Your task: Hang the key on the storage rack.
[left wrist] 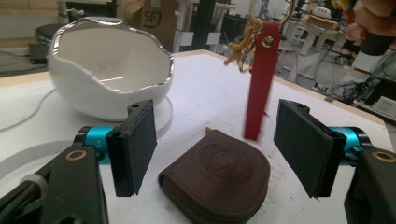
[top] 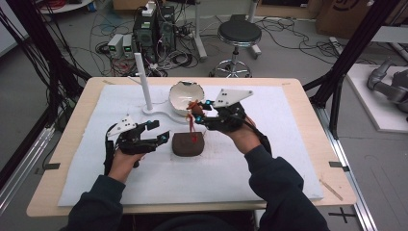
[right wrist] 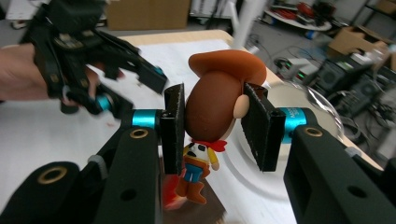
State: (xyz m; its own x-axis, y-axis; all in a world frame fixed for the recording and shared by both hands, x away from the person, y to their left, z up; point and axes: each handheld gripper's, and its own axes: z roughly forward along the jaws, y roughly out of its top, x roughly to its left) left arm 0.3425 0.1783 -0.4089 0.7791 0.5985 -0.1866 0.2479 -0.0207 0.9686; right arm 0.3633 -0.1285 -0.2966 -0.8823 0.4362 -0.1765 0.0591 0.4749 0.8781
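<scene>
Figure [right wrist: 212, 116] | pinched by right gripper [right wrist: 212, 123] | left gripper [left wrist: 219, 149] spread above pouch [left wrist: 217, 179]

A pale wooden worktop [top: 308, 115] carries a white padded mat [top: 269, 163] that covers most of its top. On the mat, near the middle, lies a dark brown zipped leather pouch [top: 187, 145]. Farther back stands a flat white base [top: 161, 113] bearing an upright white post [top: 143, 79] at left and a white eggshell-shaped bowl [top: 185, 97] at right.
</scene>
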